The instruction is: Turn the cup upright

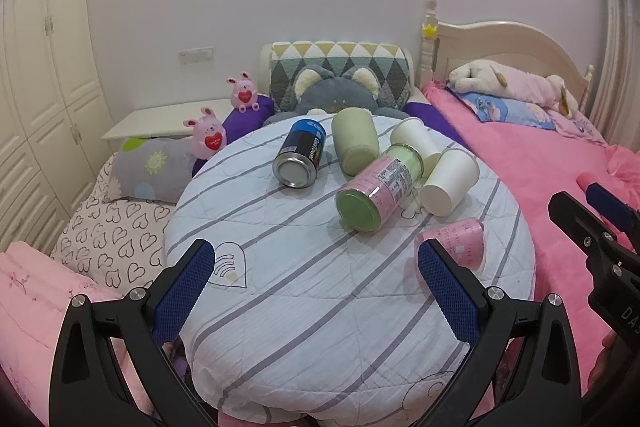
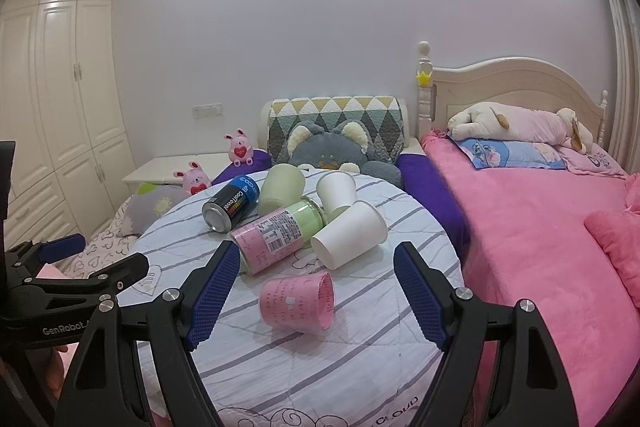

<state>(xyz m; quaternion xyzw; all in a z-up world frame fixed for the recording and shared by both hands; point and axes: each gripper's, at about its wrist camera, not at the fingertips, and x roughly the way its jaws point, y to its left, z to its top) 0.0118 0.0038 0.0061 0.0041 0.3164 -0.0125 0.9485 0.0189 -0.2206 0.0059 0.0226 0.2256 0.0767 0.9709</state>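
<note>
Several containers lie on their sides on a round striped cushion (image 1: 320, 287) (image 2: 320, 367). A pink cup (image 2: 298, 303) (image 1: 460, 241) lies nearest, its mouth to the right in the right wrist view. Behind it lie a pink-and-green jar (image 1: 374, 193) (image 2: 276, 237), two white paper cups (image 1: 450, 183) (image 2: 348, 235) (image 1: 416, 143) (image 2: 336, 191), a pale green cup (image 1: 356, 141) (image 2: 280, 191) and a black-and-blue can (image 1: 300, 157) (image 2: 232, 203). My right gripper (image 2: 316, 299) is open, its fingers on either side of the pink cup, just short of it. My left gripper (image 1: 316, 279) is open and empty over the cushion's front.
A pink bed (image 2: 540, 247) lies to the right with a headboard (image 2: 512, 87) and a plush dog (image 2: 520, 123). A grey plush cat (image 1: 336, 99), pink bunny toys (image 1: 208, 135) and a grey pillow (image 1: 152, 167) sit behind and left. A wardrobe (image 2: 52, 67) stands at far left.
</note>
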